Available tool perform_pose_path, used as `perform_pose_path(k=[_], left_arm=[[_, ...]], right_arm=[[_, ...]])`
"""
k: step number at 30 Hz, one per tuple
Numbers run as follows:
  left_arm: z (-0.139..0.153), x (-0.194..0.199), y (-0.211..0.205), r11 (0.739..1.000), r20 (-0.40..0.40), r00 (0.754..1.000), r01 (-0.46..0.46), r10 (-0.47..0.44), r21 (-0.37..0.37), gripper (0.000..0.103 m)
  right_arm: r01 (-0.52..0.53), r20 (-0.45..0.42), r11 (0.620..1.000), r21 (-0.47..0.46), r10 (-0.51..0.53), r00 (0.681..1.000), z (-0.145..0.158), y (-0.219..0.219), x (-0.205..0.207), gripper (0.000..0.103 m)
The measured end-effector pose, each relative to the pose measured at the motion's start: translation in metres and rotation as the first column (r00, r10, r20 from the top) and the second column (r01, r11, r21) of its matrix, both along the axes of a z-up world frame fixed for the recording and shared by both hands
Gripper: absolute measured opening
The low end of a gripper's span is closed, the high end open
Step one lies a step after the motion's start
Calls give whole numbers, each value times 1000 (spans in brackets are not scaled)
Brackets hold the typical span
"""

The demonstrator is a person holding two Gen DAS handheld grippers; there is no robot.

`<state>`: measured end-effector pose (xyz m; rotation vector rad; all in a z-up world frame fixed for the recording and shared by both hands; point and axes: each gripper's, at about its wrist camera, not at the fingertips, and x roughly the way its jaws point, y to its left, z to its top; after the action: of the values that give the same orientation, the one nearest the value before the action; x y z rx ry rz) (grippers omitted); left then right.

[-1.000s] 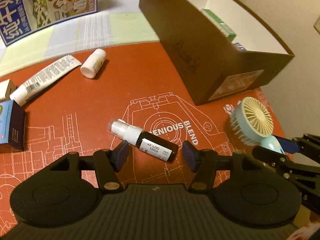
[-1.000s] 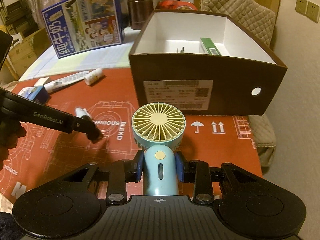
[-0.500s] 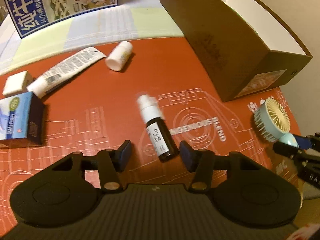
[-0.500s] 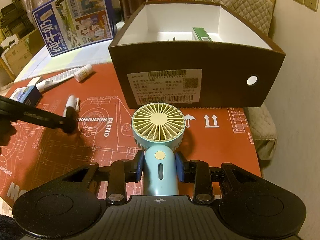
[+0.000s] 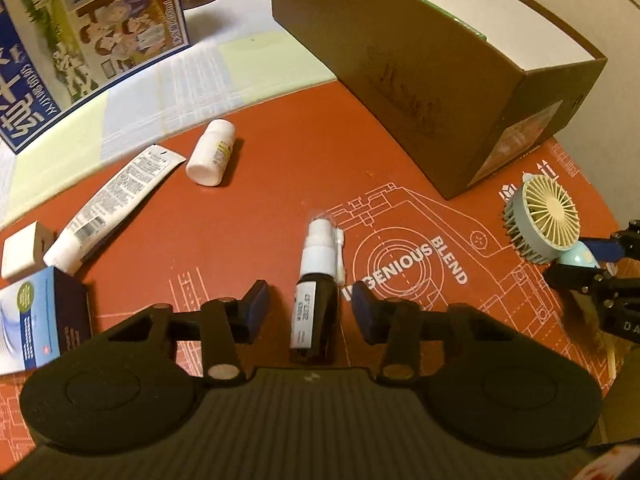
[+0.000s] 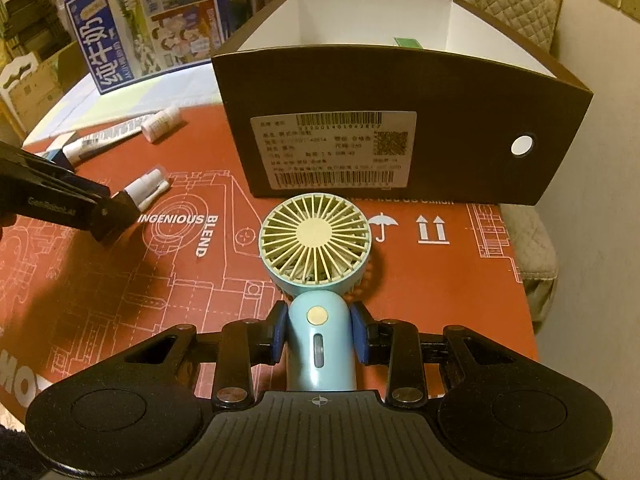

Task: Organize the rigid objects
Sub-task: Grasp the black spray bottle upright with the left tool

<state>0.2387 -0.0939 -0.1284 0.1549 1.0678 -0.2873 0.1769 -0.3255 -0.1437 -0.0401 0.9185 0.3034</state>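
**Spray bottle between closing jaws, fan gripped by its handle**

At the far left of the red mat (image 5: 248, 208) lie a blue carton (image 5: 36, 320) and a small white block (image 5: 24, 254), then a white tube (image 5: 116, 204) lying aslant and a white pill bottle (image 5: 212, 152) on its side just beyond the tube's flat end. A blue milk box (image 5: 80, 40) stands behind them, off the mat.

The left gripper (image 5: 306, 308) points down at the mat's middle. A dark spray bottle (image 5: 314, 316) with a white nozzle lies on the mat between its blue pads (image 5: 256, 306), nozzle pointing away. The jaws are closing, with a gap visible on each side of the bottle, so the pads do not press on it.

Right of that stands the brown box (image 6: 400, 92), open-topped and white inside, a green item (image 6: 408, 42) showing within.

The right gripper (image 6: 318, 338) is clamped narrowly on the pale blue handle of the fan (image 6: 314, 236), whose cream grille faces the camera just in front of the box's labelled wall. Whether the fan touches the mat cannot be told.
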Motion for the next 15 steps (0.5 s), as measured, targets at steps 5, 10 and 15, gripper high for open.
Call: perform_pose_path(k=[5,10,15], left_arm=[[-2,0,-3,1000,-4,1000,14,-14,-2,19],[0,-10,-7,1000,-12,1000,16,-16,11,19],[2,-24,-10,1000,-27,1000,15,-15,2,19]], right_arm=[[3,4,1000,-2,-3,1000,0,2,3,31],[-13,21,999,-47,14,1000,-1,10,5,31],[-9,19,998,-56,10,1000,-2,12,5,30]])
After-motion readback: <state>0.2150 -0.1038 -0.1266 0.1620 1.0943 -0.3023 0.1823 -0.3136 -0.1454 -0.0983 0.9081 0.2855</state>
